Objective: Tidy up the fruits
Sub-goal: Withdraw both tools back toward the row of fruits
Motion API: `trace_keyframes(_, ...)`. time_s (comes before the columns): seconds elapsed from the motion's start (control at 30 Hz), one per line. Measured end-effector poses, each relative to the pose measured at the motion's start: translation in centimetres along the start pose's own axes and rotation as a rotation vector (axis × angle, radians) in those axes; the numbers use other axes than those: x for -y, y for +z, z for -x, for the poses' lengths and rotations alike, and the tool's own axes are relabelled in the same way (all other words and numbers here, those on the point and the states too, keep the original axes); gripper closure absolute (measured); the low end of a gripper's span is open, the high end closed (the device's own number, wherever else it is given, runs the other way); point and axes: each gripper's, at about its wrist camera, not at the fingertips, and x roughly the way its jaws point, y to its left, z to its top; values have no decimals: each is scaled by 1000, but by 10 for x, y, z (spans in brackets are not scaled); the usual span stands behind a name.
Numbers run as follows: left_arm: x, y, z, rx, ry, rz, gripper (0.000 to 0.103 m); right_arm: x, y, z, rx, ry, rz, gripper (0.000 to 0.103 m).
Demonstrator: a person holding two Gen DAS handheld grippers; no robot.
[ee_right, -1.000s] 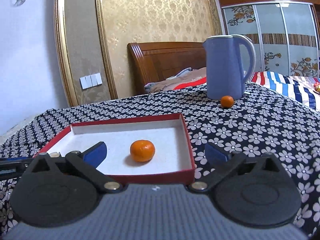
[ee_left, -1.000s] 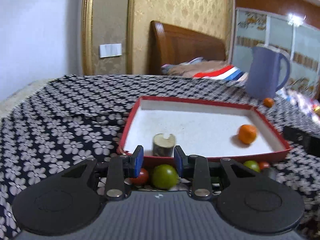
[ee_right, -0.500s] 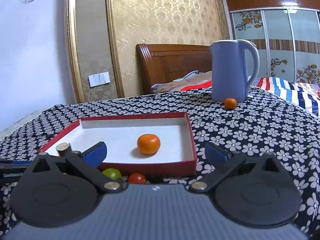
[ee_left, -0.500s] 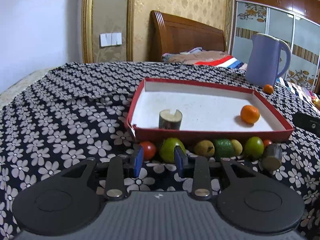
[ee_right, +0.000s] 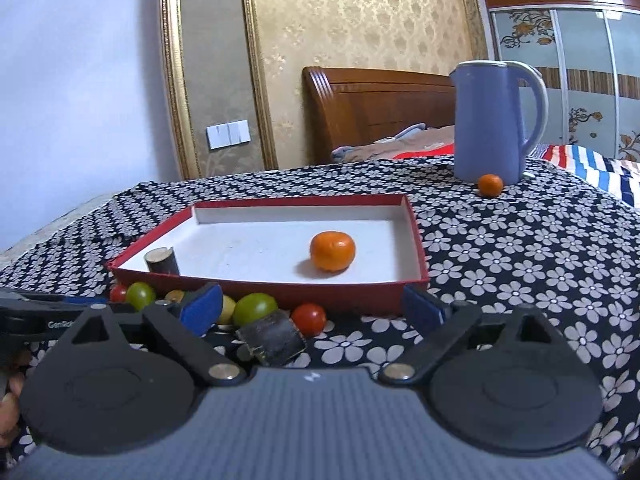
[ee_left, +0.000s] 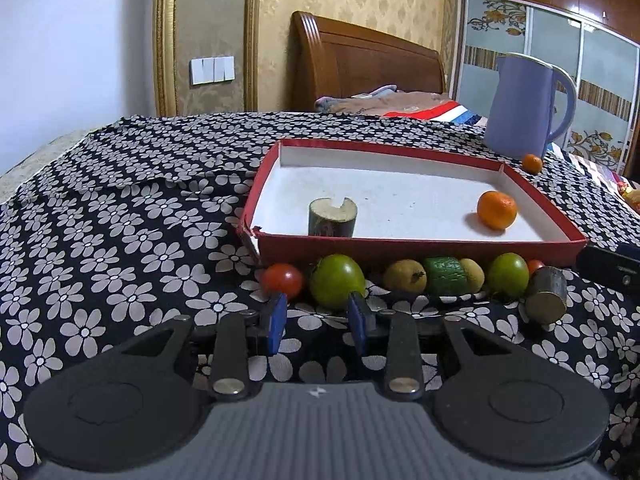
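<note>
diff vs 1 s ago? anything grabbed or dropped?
Both grippers backed away from the red tray, so the fruit row along its near wall now shows. Right gripper jaws have just been closing slightly, nothing between them. Left gripper holds nothing. Orange and cut stem piece unmoved in the tray.

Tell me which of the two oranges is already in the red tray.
The bigger orange sits on the red tray's white floor. The smaller orange lies outside, on the flowered cloth by the blue kettle.

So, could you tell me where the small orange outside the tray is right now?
In the right wrist view, the small orange sits on the flowered cloth far right, against the blue kettle's base, beyond the red tray.
</note>
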Motion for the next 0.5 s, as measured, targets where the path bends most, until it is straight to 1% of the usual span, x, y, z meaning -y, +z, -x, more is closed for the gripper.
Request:
trace_keyframes(0.07,1,0,-2,-6,-3,-3,70,-2,-1,1,0,4,8,8)
trace_keyframes(0.27,-1,-1,-4,-8,-11,3,70,-9,-4,-7,-42,41,19,19)
trace_keyframes(0.3,-1,-1,-4,-7,-11,2,70,-10,-4,-9,-50,42,19,24)
trace_keyframes(0.33,-1,-1,-4,-5,-12,2,70,-12,-4,-12,-62,38,22,32)
trace_keyframes(0.37,-1,-1,-4,-4,-15,5,70,-13,-4,-14,-70,38,25,36)
trace_keyframes(0.4,-2,-1,-3,-4,-17,9,70,-14,-5,-17,-80,42,27,44)
trace_keyframes(0.43,-3,-2,-3,-3,-21,14,70,-15,-5,-19,-91,47,29,46)
trace_keyframes(0.5,-4,-2,-3,-3,-27,21,70,-17,-5,-23,-109,54,30,46)
